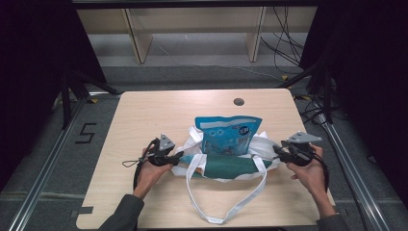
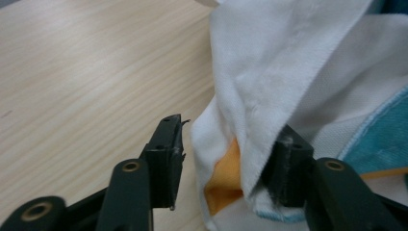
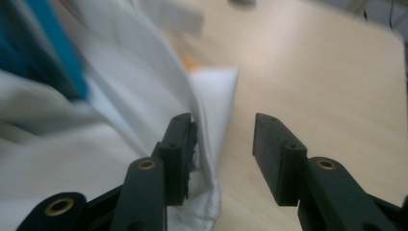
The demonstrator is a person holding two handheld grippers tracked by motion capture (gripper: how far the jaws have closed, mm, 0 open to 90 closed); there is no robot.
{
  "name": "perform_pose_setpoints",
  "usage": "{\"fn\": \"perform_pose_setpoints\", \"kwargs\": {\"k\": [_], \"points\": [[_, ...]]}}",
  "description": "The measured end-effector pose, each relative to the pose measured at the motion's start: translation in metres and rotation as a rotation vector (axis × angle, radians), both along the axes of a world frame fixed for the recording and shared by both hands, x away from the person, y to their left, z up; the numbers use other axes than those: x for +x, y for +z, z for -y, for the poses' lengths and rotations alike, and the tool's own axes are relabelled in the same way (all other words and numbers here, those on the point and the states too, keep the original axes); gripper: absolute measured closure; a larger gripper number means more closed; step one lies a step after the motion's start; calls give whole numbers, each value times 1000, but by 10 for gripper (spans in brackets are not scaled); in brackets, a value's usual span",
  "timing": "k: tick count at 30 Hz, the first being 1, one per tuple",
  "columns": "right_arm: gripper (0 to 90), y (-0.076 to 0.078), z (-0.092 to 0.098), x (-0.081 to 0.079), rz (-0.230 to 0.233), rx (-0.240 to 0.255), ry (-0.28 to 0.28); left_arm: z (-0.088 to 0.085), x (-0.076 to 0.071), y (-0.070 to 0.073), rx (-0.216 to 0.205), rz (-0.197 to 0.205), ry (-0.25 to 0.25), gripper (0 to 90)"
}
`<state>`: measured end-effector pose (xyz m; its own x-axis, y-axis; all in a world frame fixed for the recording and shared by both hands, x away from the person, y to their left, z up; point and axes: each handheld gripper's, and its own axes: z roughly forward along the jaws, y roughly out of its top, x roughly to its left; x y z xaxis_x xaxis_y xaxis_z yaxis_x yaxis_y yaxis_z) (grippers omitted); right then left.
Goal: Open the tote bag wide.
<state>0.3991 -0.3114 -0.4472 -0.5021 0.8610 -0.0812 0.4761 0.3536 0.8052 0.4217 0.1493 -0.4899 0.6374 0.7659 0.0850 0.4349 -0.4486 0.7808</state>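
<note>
High view: white tote bag point(image 1: 262, 147) laid crosswise between left gripper point(image 1: 177, 158) and right gripper point(image 1: 278, 151). Both jaws released, cloth edge at each, nothing clamped.

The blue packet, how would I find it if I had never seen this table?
Look at the pale wooden table, then at the white cloth bag lying in the middle of it between the two hands. The blue packet sticks up out of that bag's far side. It is the only shiny, printed thing there; the dark green cloth just in front of it is plain and dull.
</note>
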Motion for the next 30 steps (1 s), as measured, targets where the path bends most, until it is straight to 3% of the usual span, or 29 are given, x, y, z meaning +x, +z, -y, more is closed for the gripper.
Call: {"fn": "perform_pose_setpoints", "kwargs": {"k": [2, 3, 6, 8, 9, 11, 12, 13, 15, 16, 17, 20, 22, 25, 27, 30], "points": [[552, 19, 5, -10, 27, 56, 30, -3, 0, 9, -67, -18, 11, 438], [538, 26, 2, -16, 6, 107, 45, -4, 0, 14, -83, -2, 0, 422], [513, 37, -11, -27, 24, 110, 107, 1, -4, 30, -84, 40, -1, 406], [500, 41, -25, -33, -6, 99, 170, 7, -5, 36, -91, 44, -38, 407], [492, 41, -32, -32, 30, 86, 214, 11, -5, 38, -79, 50, -64, 407], [483, 40, -47, -35, -5, 96, 267, 19, -1, 41, -75, 62, -78, 401], [477, 39, -53, -36, -21, 98, 284, 22, 1, 42, -93, 52, -70, 395], [470, 37, -58, -34, -12, 89, 305, 24, 3, 42, -93, 59, -73, 399], [452, 33, -67, -32, -37, 85, 321, 29, 9, 42, -97, 58, -99, 415], [447, 30, -71, -31, -35, 90, 329, 32, 12, 42, -110, 67, -101, 420], [447, 27, -75, -31, -68, 93, 329, 35, 15, 42, -129, 67, -100, 429], [452, 19, -85, -26, -84, 68, 361, 40, 25, 42, -165, 70, -138, 489], [483, 16, -91, -29, -120, 62, 381, 41, 29, 44, -178, 68, -153, 561], [608, 15, -91, -32, -117, 29, 427, 41, 37, 46, -205, 62, -157, 691], [712, 14, -90, -37, -128, 11, 458, 43, 45, 45, -205, 72, -146, 778], [836, 9, -91, -45, -133, -22, 499, 47, 56, 37, -198, 43, -97, 860]]}}
